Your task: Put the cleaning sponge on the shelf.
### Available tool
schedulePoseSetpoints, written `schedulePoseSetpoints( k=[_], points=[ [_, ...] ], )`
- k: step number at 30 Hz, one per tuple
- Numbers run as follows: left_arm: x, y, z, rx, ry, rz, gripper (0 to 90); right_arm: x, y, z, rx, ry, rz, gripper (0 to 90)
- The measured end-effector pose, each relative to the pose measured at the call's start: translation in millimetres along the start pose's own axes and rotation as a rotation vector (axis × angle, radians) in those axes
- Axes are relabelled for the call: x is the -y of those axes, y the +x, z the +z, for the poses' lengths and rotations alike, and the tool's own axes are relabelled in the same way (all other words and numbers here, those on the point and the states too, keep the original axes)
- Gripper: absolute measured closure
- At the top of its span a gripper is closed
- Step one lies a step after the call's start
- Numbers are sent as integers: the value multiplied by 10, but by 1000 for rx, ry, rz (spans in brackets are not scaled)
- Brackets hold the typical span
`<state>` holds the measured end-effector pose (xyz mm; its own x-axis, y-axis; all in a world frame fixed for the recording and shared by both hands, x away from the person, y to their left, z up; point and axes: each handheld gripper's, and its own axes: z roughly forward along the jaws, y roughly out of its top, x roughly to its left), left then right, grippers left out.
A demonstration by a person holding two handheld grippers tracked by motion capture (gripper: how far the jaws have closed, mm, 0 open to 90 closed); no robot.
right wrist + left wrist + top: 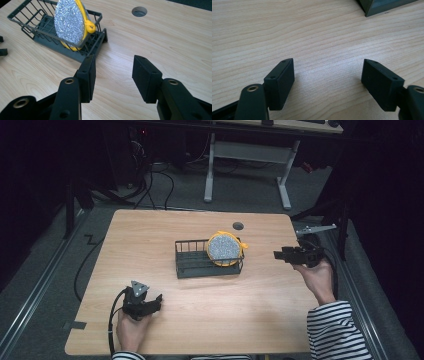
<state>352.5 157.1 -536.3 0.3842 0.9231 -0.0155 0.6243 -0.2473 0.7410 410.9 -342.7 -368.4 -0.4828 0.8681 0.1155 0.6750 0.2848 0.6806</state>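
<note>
A lab-like recording room: a bare wooden table (200,320) stands on grey carpet (45,270) amid dark surroundings. Cables (155,185) trail across the floor at upper left, and a white-legged desk (247,155) stands at top centre.

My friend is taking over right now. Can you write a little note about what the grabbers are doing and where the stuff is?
Left gripper: open, nothing in it, low over the table near the front edge.
Right gripper: open, nothing in it, right of the rack and pointing at it.
Sparkly round sponge with yellow rim: stands on edge in the right end of the dark wire rack, mid-table.
Done: sponge sits in the rack.
Left: nothing is gripped; the right gripper is nearest the sponge.
</note>
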Motion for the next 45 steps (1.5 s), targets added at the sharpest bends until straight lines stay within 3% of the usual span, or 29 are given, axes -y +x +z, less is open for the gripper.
schedulePoseSetpoints(
  k=[3,16,21,27,29,35,39,45],
  points=[
    [0,1,-1,-1,0,-1,275,100,18,-1,27,18,-3,520],
    [1,2,-1,-2,-2,-3,277,466,110,76,7,-6,27,513],
    [2,2,-1,-3,-2,-3,281,590,120,173,-17,-5,55,514],
    [2,2,-2,-3,-2,-3,280,771,150,331,-14,-27,72,520],
    [2,2,-2,-3,-2,-2,280,848,152,396,-44,-47,85,521],
    [4,0,-3,-2,-3,-2,279,1090,172,641,-24,-61,95,517],
    [7,-3,-6,-2,-3,-2,279,1222,204,736,25,-98,80,504],
    [7,-3,-6,-2,-3,-1,279,1346,271,860,117,-82,16,435]
  ],
)
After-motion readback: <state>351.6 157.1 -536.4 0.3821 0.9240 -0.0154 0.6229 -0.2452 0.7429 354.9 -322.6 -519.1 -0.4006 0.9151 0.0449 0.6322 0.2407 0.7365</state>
